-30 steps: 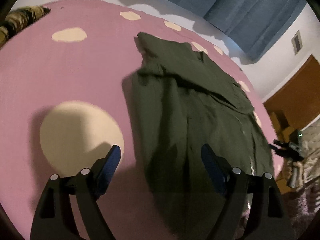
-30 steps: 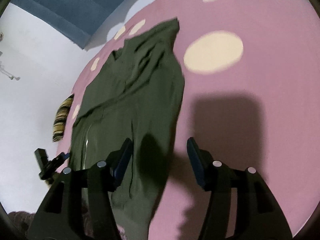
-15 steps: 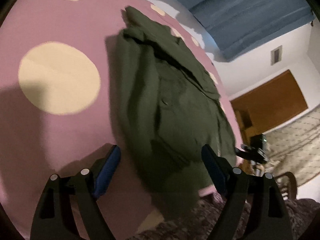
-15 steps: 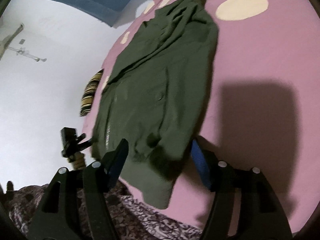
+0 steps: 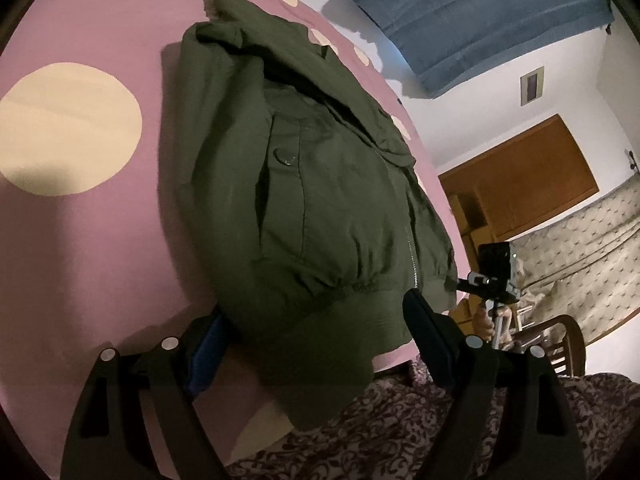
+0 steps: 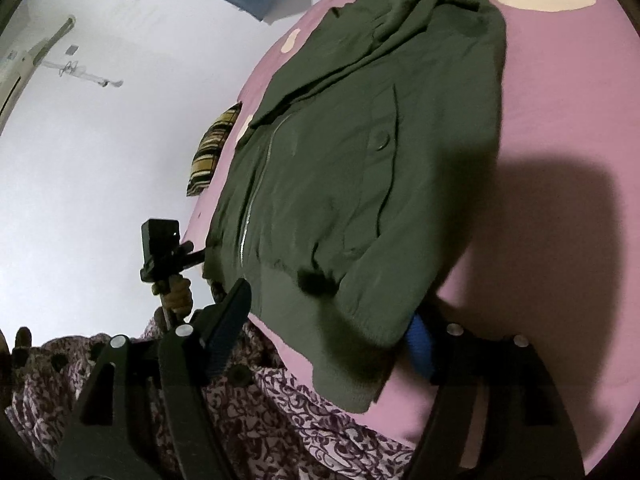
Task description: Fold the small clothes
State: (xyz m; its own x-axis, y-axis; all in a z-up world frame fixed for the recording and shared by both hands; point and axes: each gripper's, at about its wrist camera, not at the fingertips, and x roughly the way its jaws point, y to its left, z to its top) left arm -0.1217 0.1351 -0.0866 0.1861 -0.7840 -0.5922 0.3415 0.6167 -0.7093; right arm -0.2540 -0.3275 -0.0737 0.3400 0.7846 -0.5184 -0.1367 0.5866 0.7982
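A dark olive-green zip-front jacket [image 5: 320,200] with a ribbed waistband is seen spread on a pink bedsheet [image 5: 100,240] printed with cream circles, its hood end away from both cameras and its waistband at the near edge of the bed. The ribbed hem is seen to overhang that edge, above a maroon-and-white floral fabric [image 5: 400,432].

In the left wrist view, the left gripper [image 5: 312,336] is shown with its 2 black fingers set wide apart, and the jacket's near hem corner is framed between them. The blue pad on 1 finger [image 5: 208,352] is partly covered by the cloth; whether it touches the cloth cannot be told, and no clamping is seen.

In the right wrist view, the right gripper [image 6: 328,320] is shown with its jaws opening, the opposite hem corner lying between them. Its blue-padded finger [image 6: 420,344] is partly hidden behind the ribbed band, while the other finger stands clear at the side, so the cloth is not pinched.

A silver zip line is seen running up the jacket front, and 1 round snap button is visible on a pocket flap. A striped yellow-and-black cloth [image 6: 212,156] lies near the far side of the bed. Blue curtains [image 5: 480,12] and a brown wooden door [image 5: 520,180] are seen beyond.
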